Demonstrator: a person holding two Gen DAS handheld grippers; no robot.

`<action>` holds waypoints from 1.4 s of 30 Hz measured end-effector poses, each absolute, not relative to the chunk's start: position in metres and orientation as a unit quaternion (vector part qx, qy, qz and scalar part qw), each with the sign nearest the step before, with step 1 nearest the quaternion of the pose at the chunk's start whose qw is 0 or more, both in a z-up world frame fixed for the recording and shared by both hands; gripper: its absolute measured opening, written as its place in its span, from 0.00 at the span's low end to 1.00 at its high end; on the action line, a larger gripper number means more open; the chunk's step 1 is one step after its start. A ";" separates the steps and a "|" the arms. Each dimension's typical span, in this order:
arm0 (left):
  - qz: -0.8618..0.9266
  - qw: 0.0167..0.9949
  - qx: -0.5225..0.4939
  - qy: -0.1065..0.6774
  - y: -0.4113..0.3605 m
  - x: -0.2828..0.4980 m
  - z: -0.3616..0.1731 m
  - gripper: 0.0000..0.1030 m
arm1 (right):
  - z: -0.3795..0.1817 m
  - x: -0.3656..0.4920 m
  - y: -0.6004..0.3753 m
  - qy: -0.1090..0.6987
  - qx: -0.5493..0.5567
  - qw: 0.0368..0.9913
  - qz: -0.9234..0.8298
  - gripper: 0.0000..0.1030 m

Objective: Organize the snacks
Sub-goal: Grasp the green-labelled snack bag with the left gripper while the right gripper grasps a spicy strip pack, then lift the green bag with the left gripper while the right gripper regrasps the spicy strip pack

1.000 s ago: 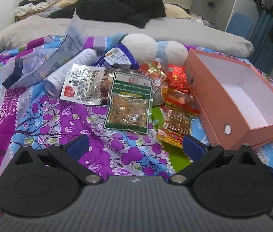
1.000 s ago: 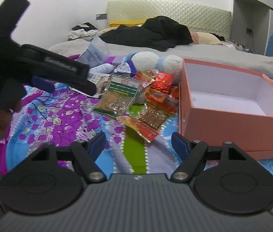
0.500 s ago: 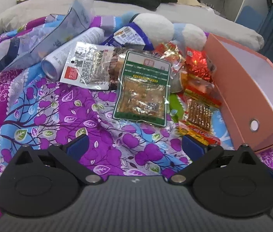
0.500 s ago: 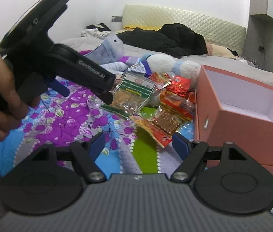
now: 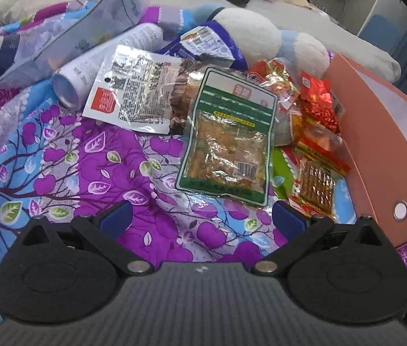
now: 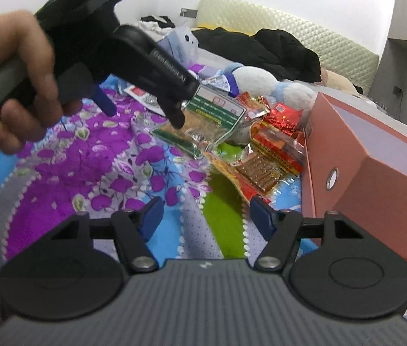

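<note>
Both grippers have dropped closer to the snacks (image 5: 226, 141) heaped on the bed beside the empty box (image 5: 382, 155). Left gripper (image 5: 202, 219) spread over the green packet; right gripper (image 6: 203, 216), just narrowing, holds nothing.

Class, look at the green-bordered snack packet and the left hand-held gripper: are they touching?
Apart. In the left wrist view, purple bedspread shows between the open left hand-held gripper and the near edge of the green-bordered snack packet, with nothing between the fingers.
</note>
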State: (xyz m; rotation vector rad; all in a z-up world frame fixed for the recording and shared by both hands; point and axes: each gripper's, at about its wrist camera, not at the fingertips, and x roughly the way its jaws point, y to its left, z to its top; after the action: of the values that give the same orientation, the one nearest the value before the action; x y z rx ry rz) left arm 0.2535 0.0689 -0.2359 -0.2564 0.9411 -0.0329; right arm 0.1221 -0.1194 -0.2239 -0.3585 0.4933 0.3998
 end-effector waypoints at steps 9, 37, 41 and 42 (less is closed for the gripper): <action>-0.012 0.879 -0.125 0.459 0.071 0.277 -0.247 1.00 | -0.232 0.132 -0.116 0.247 -0.188 0.932 0.188 0.61; -0.022 0.876 0.013 0.481 0.016 0.340 -0.274 0.99 | -0.245 0.178 -0.108 0.241 -0.227 0.931 0.150 0.08; -0.015 0.878 0.027 0.477 0.012 0.335 -0.272 0.96 | -0.240 0.174 -0.112 0.237 -0.223 0.934 0.151 0.06; -0.014 0.878 0.030 0.477 0.012 0.333 -0.272 0.94 | -0.239 0.173 -0.113 0.236 -0.223 0.934 0.151 0.05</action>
State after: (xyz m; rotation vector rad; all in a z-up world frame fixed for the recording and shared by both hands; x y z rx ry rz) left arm 0.3335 0.0117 -0.2717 0.0616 0.9943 -0.0294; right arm 0.1733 -0.1128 -0.2387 -0.4552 0.4824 0.3091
